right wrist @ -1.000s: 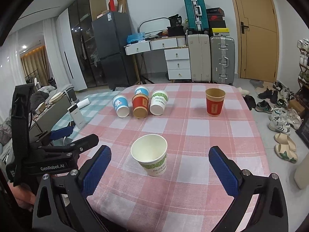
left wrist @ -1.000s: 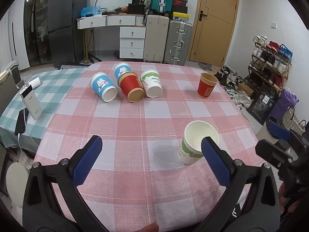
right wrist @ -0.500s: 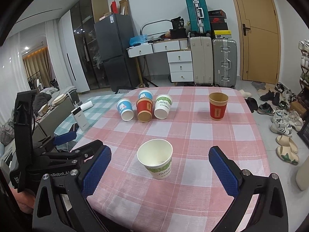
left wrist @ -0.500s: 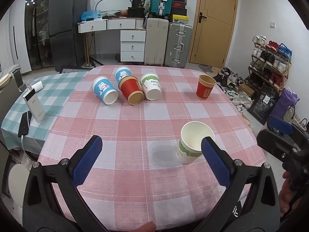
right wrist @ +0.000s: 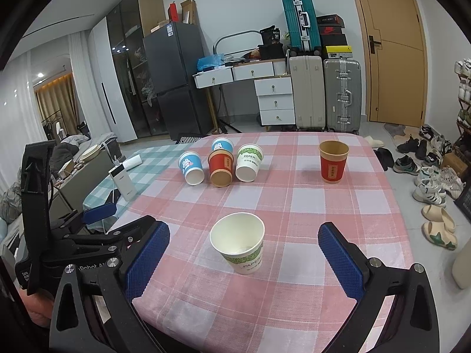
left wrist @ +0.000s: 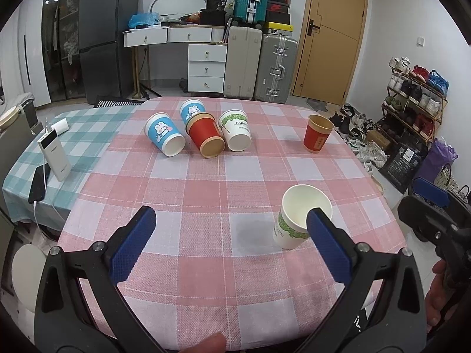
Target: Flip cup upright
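Observation:
A white-and-green paper cup (left wrist: 297,220) (right wrist: 240,241) stands upright near the front of the pink checked table. A red cup (left wrist: 318,133) (right wrist: 333,161) stands upright at the far right. Several cups lie on their sides at the back: two blue cups (left wrist: 164,135) (right wrist: 190,167), a red cup (left wrist: 206,138) (right wrist: 220,168) and a white-and-green cup (left wrist: 235,131) (right wrist: 249,163). My left gripper (left wrist: 232,244) is open and empty above the table's front edge. My right gripper (right wrist: 243,260) is open and empty, with the near upright cup just ahead of its fingers.
A power bank (left wrist: 54,157) and a phone (left wrist: 38,184) lie on the teal checked cloth at the left. Suitcases (left wrist: 259,64), drawers and a fridge stand behind the table. Shoes and a shoe rack (left wrist: 418,97) stand at the right.
Both grippers have drawn back from the table and risen a little. The near white-and-green cup stays upright where it stood.

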`<state>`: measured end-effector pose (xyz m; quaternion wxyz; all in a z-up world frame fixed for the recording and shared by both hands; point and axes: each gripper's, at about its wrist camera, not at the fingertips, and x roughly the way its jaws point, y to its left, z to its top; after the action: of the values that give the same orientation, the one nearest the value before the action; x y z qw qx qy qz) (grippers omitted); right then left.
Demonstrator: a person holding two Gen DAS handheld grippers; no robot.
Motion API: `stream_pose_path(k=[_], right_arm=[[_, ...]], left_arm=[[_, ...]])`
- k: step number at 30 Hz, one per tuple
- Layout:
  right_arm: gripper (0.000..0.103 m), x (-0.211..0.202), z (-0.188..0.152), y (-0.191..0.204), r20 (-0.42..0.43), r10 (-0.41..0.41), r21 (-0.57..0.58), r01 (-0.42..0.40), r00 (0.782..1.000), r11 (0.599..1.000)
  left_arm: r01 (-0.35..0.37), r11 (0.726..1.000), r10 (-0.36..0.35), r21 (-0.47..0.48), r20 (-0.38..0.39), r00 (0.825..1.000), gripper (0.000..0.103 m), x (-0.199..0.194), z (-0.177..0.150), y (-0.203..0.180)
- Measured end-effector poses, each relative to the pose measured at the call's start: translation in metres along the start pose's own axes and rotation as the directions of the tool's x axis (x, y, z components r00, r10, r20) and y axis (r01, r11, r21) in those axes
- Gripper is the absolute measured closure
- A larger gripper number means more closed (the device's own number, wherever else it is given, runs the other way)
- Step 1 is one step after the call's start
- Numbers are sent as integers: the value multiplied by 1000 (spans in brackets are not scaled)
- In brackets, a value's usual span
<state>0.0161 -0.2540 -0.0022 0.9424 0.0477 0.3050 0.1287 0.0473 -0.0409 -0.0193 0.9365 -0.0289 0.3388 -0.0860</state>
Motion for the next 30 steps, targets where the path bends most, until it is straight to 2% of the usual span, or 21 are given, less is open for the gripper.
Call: stream_pose_path(k=[30], right_arm=[[0, 4, -3, 5, -5, 10, -3, -10, 1000, 1000]], left_arm=[[16, 1000, -16, 13, -5, 1000, 1, 3, -6, -6]])
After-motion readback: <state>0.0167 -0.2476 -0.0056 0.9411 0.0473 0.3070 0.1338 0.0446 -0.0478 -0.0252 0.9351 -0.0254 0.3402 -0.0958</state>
